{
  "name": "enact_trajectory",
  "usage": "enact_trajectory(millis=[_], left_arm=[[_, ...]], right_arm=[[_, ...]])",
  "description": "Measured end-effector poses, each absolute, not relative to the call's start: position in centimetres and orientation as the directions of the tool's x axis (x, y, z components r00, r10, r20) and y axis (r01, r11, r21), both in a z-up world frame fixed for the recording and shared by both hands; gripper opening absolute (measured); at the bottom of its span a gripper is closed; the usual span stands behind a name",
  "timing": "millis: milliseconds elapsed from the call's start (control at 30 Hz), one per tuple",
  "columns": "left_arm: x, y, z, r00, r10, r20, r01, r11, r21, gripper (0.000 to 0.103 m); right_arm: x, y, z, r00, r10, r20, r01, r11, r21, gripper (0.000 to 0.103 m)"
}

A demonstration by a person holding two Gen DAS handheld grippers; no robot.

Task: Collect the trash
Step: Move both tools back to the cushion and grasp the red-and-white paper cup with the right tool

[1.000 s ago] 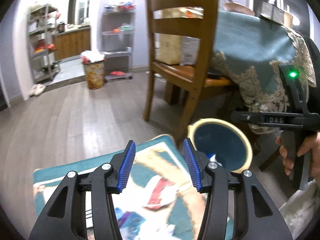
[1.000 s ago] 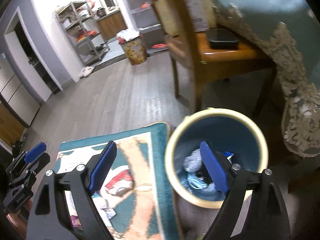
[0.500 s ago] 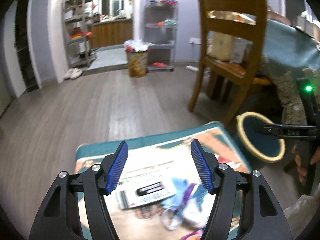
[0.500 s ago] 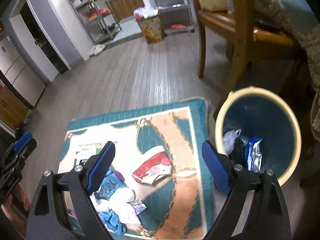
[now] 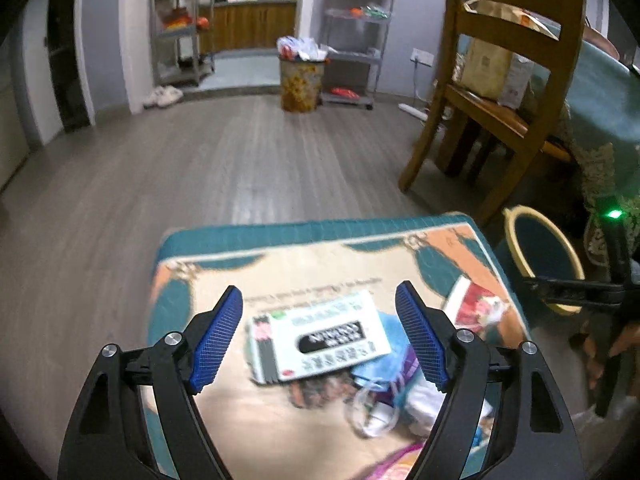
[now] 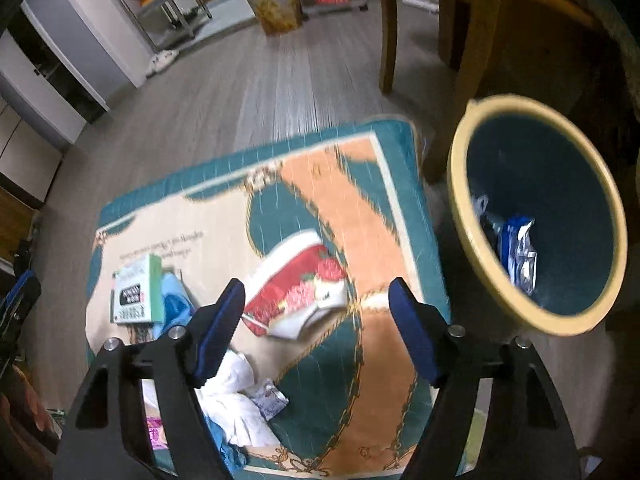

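Trash lies on a teal and peach rug [image 5: 280, 264] [image 6: 304, 184]. In the left wrist view my left gripper [image 5: 319, 330] hangs over a white and green box [image 5: 320, 336], its jaws opening and touching nothing. Blue and white crumpled wrappers [image 5: 384, 376] lie beside the box. In the right wrist view my right gripper [image 6: 316, 316] hovers above a red and white packet [image 6: 296, 292], jaws closing, the pads clear of it. The same box [image 6: 136, 290] sits further left. A blue bin with a yellow rim [image 6: 538, 216] [image 5: 540, 256] holds several wrappers.
A wooden chair [image 5: 496, 92] and a table with a teal cloth [image 5: 608, 92] stand to the right, close behind the bin. Crumpled white tissue [image 6: 236, 396] lies near the rug's front. A full patterned bin [image 5: 300, 80] and metal shelves [image 5: 180, 24] stand far across the wood floor.
Both grippers have swung left from the bin and sunk toward the rug. The left jaws have spread wider over the box; the right jaws have narrowed over the red packet.
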State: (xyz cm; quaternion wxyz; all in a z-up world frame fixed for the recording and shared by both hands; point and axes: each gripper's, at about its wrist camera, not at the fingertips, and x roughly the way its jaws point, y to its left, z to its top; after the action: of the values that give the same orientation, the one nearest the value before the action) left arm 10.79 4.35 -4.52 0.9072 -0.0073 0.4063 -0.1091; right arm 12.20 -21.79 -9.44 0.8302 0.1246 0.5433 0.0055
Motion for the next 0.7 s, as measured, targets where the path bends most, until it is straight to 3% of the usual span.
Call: enact_trajectory(millis=[67,267,467,700], left_arm=[[10.3,3.2,-5.2,0.624,-0.227,-0.748,0.226,0.968,-0.105,0.079],[8.4,-0.7,-7.9,0.544,-0.253,-0.800,0.353,0.934,-0.056,0.074],[7.9,-3.0,-9.9,0.456,-0.275,-0.847,0.430,0.901,-0.061,0.054],[7.9,-3.8,-10.6,0.419,-0.259,-0.870,0.461,0.886,-0.042,0.018]], right_arm=[[12.1,-21.7,-10.2,0.385,0.159,-0.909,0.130,0.966,0.224,0.062],[12.0,-21.6,-11.1,0.356,0.184,-0.916,0.127,0.962,0.243,0.055],[12.1,-21.7,-12.0,0.327,0.235,-0.915,0.151,0.943,0.297,0.055],[13.1,-21.2,-13.7,0.296,0.235,-0.926,0.143,0.948,0.286,0.047]])
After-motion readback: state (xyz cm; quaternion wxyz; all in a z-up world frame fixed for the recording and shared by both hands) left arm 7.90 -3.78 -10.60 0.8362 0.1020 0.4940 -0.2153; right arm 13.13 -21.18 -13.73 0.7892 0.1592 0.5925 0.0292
